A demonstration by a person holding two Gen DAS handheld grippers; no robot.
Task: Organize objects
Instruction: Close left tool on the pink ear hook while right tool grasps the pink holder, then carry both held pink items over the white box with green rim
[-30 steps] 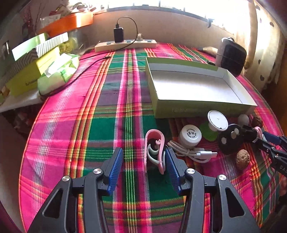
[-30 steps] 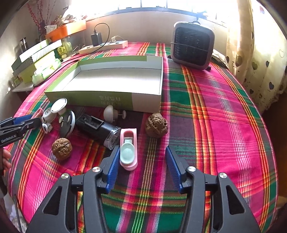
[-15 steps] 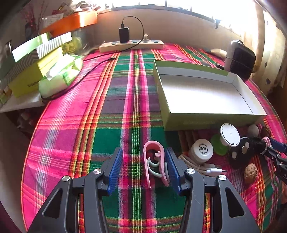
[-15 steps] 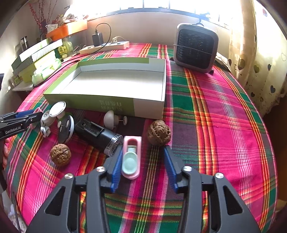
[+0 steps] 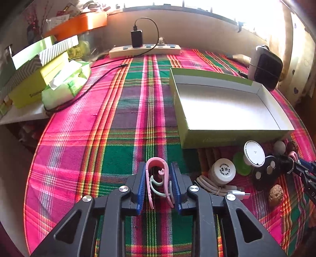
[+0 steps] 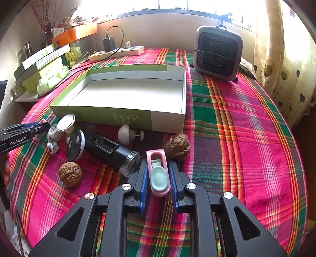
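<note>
Both grippers tilt steeply down over the plaid worktop (image 5: 122,118).
The left gripper (image 5: 158,184) jaws are closing on the pink clip (image 5: 157,164) at lower centre; the right gripper (image 6: 158,179) jaws clamp the pink-and-mint clip (image 6: 159,174).

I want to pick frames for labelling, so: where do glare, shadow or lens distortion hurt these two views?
Left wrist view: the window is blown out white, the box floor glares, and the tablecloth edge bows from the fisheye. Right wrist view: the window is again overexposed, the curtain washes out, and the corners go dark; the items near the right gripper stay sharp.
</note>
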